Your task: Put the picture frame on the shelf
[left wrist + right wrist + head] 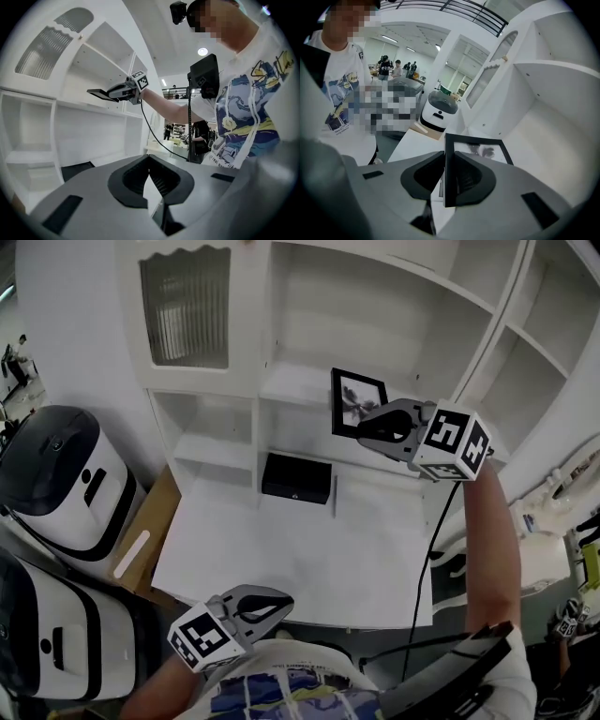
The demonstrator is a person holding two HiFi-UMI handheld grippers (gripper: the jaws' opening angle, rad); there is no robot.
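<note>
A black picture frame [356, 401] with a dark plant print is held upright at the white shelf unit's middle shelf [298, 385]. My right gripper [367, 430] is shut on the frame's edge; in the right gripper view the frame [474, 151] stands clamped between the jaws. The left gripper view shows the frame [101, 94] from afar, out at the shelf. My left gripper [277, 601] hangs low near the person's body with its jaws shut on nothing, and its pads [159, 178] meet.
A small black box [296, 477] sits at the back of the white desk surface [291, 559]. Two white and black machines [58, 474] stand at the left beside a cardboard sheet [148, 531]. A black cable [419, 568] runs down from the right gripper.
</note>
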